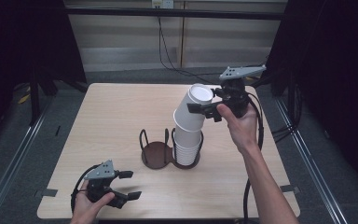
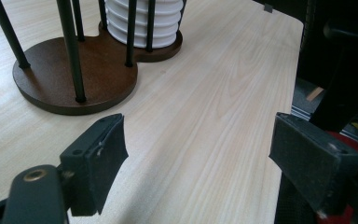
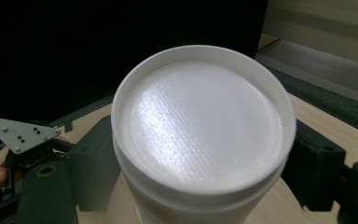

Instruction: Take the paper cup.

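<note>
Right gripper (image 1: 204, 110) at center right is clamping the top cup (image 1: 193, 108), tilting it off the stack (image 1: 187, 148) in the holder (image 1: 157, 154). Separation barely begun; the holder's other ring is sitting empty. Left gripper (image 1: 128, 185) is idling open, lower left.

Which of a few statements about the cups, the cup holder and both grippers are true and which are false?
1. The right gripper grips an upside-down white cup. True.
2. The left gripper holds a cup. False: its jaws are open and hold nothing.
3. The cup holder has one ring without cups. True.
4. The gripped cup stands upright on the table. False: it tilts atop the stack of cups.
</note>
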### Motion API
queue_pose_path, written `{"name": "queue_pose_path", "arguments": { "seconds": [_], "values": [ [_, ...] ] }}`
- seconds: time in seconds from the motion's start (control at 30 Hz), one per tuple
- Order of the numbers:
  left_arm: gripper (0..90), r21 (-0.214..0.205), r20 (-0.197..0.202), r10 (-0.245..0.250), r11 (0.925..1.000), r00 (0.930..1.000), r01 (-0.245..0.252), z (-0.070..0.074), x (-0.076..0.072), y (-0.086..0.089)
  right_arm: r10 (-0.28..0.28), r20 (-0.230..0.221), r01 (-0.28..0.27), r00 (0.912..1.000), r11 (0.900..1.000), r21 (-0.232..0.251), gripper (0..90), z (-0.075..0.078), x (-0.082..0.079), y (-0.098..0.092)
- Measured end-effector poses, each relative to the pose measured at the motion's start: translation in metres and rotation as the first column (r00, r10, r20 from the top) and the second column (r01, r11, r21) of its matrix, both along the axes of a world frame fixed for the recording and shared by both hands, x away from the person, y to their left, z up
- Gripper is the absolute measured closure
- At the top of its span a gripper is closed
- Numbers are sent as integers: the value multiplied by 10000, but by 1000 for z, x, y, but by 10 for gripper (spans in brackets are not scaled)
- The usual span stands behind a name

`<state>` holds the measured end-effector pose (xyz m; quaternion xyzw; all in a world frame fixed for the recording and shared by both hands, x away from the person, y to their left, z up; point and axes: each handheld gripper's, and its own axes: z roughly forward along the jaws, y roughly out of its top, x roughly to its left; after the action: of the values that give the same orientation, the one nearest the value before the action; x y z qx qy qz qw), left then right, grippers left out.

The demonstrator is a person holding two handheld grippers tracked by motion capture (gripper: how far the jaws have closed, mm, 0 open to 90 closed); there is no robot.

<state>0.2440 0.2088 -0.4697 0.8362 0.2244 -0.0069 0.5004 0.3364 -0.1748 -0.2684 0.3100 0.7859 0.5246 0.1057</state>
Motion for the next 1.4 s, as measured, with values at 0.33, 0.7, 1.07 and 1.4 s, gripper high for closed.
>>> {"name": "queue_pose_path", "arguments": {
  "seconds": [0.33,0.7,1.07,1.4],
  "values": [
    [175,-63,23,-91,9999,10000,91,2,0,-2,-73,250,57,9997,9979,648,225,1,-6,-10],
    [172,-323,233,-49,9995,9997,57,9,0,-5,-44,456,-9,9989,9934,1151,226,2,-11,-17],
    [161,-473,720,-412,9979,9965,447,28,8,-12,-135,663,43,9977,9905,1373,226,4,-24,-25],
    [161,-716,658,-342,9967,9973,389,38,15,-16,210,978,-339,9950,9907,1321,227,8,-39,-22]
  ]
}}
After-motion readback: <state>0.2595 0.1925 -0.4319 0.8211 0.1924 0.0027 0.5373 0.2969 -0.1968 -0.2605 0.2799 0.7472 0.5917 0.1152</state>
